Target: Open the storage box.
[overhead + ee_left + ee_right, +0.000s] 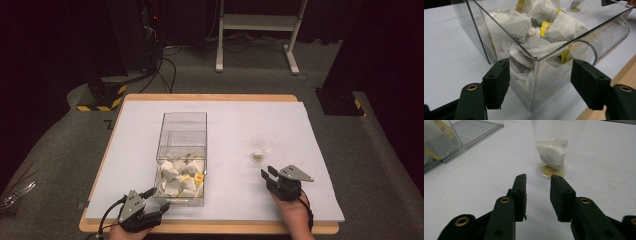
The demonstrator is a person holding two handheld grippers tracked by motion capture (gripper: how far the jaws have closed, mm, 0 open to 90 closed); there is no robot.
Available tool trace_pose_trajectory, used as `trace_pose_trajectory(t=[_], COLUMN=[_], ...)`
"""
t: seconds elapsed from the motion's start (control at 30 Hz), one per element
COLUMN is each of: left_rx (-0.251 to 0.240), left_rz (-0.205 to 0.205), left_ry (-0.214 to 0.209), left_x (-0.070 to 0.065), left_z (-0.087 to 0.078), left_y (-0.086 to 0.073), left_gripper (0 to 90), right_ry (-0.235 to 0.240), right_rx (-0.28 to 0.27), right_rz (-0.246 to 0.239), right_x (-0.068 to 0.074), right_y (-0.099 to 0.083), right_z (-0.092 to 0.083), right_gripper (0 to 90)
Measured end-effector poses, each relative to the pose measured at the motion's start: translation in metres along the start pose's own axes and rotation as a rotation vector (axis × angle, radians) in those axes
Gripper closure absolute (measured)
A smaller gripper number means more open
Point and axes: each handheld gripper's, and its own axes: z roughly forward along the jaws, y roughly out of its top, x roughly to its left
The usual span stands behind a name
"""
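The left gripper (537,82) holds spread jaws around the tea bag box's (536,75) near corner to steady it, while the right gripper (537,180), jaws apart and empty, waits at 6 o'clock of the plastic cup (554,150).

1. Honestly no word, brand or number is readable anywhere here.
2. The yellow tags (545,27) on the tea bags (511,23) in the clear box (486,37) have print on them, but it's way too blurry to make out.
3. Only sign-like marking: black-and-yellow hazard stripes (102,107) on the base of a stand on the floor.
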Motion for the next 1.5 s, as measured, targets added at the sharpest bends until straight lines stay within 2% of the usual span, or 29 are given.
trace_pose_trajectory(t=[0.17, 0.4, 0.67, 1.5], left_rx=[-0.011, -0.018, -0.033, -0.042], left_rz=[-0.010, -0.008, -0.046, -0.065], left_ry=[0.015, 0.036, 0.021, 0.027], left_x=[0.001, 0.002, 0.008, 0.014], left_z=[0.002, 0.004, 0.007, 0.018], left_y=[0.001, 0.002, 0.004, 0.009], left_gripper=[37.1, 37.7, 37.8, 37.3], right_ry=[0.001, 0.007, 0.003, -0.001], right_rx=[0.000, 0.010, 0.024, 0.035], right_rz=[-0.003, -0.013, -0.014, -0.019], right_x=[-0.001, 0.001, 0.002, 0.001], right_y=[-0.001, -0.002, -0.003, -0.005], right_z=[-0.001, 0.002, 0.004, 0.005], right_gripper=[66.4, 65.3, 62.6, 61.1])
